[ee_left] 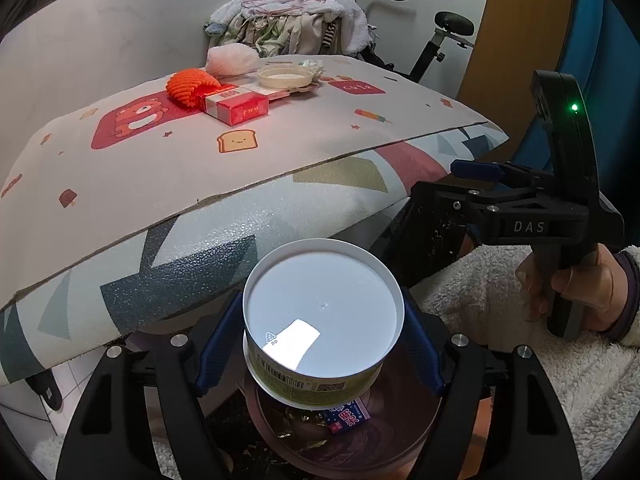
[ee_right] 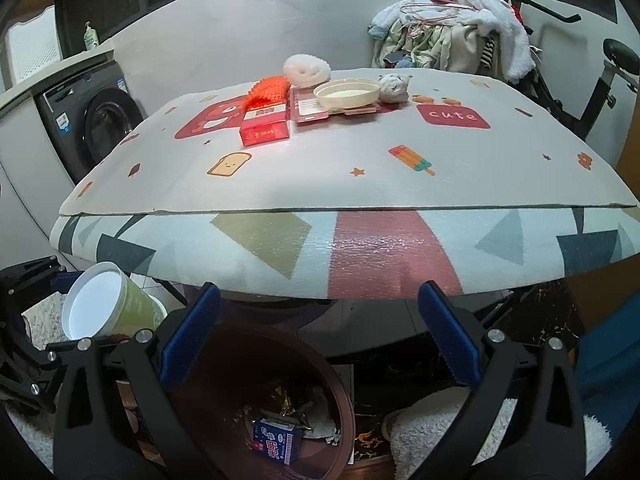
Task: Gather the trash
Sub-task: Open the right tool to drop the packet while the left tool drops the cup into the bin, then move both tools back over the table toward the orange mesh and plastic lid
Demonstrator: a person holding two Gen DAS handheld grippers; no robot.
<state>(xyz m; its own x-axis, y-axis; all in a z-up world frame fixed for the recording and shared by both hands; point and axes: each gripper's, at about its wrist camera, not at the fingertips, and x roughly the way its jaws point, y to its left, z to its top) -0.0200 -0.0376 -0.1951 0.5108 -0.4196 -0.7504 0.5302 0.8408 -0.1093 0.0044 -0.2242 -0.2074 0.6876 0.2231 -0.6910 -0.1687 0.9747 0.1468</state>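
Paper cup [ee_left: 322, 316]: gripped in left hand-held gripper [ee_left: 320, 344] above bin [ee_right: 280, 400].
Right hand-held gripper [ee_right: 320, 332]: wide, empty.
Next: release cup.

The cup [ee_left: 320, 324] hides much of the bin [ee_left: 400, 440] beneath; carton [ee_right: 278, 444] print is unreadable.
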